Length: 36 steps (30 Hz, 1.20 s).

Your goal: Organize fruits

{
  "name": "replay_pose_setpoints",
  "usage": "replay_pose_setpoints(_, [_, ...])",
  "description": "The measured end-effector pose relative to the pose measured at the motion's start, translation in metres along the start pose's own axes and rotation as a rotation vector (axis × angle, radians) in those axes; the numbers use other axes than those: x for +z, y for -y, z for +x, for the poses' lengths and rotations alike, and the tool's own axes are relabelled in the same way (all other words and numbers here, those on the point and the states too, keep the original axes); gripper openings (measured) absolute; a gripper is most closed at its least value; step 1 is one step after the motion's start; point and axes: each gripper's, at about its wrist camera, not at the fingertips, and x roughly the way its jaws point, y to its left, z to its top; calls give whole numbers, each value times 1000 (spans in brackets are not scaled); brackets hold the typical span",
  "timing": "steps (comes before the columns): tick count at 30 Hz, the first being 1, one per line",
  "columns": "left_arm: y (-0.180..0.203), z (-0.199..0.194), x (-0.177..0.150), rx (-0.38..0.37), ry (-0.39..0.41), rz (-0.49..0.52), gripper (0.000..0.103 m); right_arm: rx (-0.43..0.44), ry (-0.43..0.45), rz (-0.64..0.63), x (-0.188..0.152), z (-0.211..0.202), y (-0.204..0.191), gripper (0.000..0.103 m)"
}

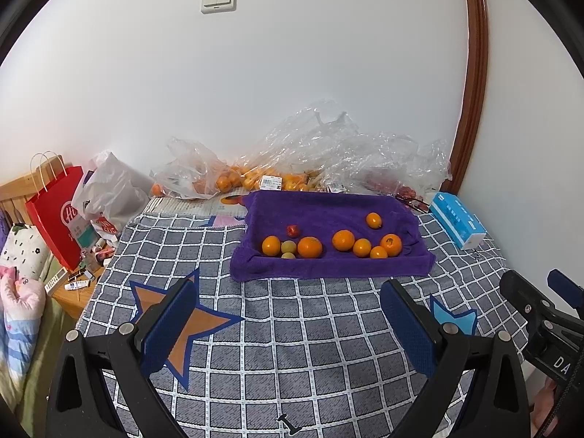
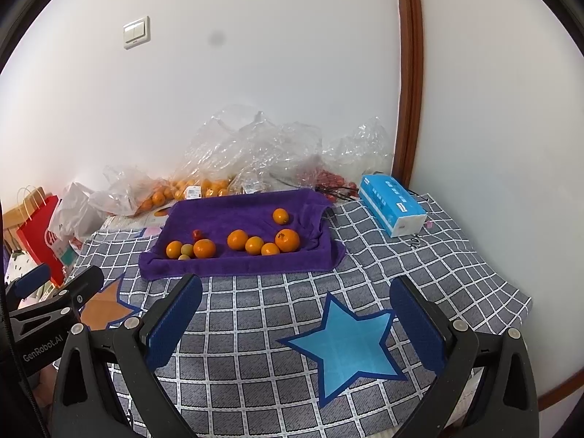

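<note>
Oranges point(image 1: 343, 240) lie on the purple towel point(image 1: 328, 215); both grippers' jaws gape, holding nothing.

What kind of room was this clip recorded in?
Probably a bedroom at home. The checked star-print cloth seems to cover a bed against the wall, with a wooden bedside stand and pillows at its left, and shopping bags piled nearby.

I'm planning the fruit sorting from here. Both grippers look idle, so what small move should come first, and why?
Probably move the left gripper forward toward the small red fruit on the purple towel. Both grippers are open, empty and short of the towel, and that fruit sits apart behind the left cluster, away from the right gripper.
</note>
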Motion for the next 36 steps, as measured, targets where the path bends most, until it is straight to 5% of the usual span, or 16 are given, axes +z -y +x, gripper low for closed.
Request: replay_pose_setpoints(36, [0,-3,3,12,2,-6,102,8,-6,11,4,-1,8,101])
